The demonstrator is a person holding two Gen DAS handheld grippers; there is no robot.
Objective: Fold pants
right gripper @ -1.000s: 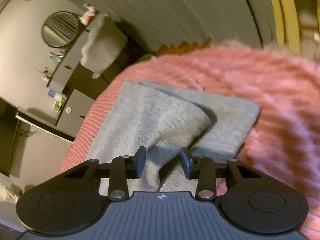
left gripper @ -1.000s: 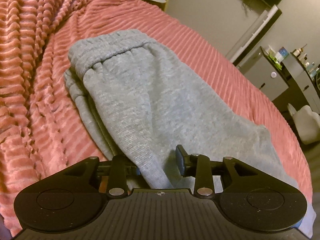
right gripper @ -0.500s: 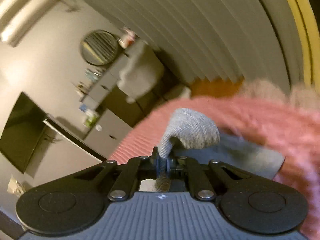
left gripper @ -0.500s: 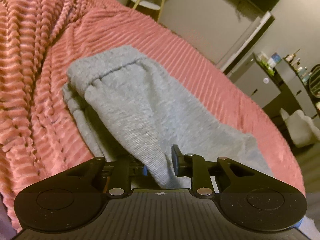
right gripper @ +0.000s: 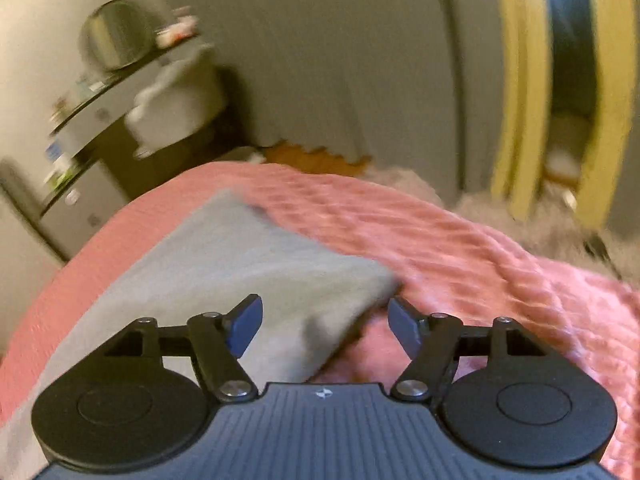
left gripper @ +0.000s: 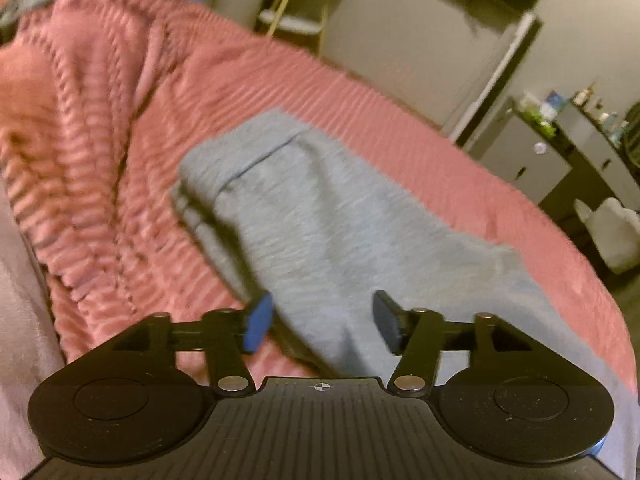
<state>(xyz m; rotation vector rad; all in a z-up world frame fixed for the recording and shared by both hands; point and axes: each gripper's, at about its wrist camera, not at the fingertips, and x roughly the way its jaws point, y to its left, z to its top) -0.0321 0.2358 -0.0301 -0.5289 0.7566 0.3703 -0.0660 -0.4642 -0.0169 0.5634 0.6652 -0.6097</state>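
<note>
Claws (left gripper: 322,322) wide above pants (left gripper: 340,216) edge

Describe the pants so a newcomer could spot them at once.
Find the bed's pink ribbed blanket, which fills most of both views. The gray pants lie folded on it, the only smooth gray cloth against the ridged pink.

Readable text: none in either wrist view.
Labels on dresser bottles (left gripper: 556,100): too small and blurred to read.
</note>
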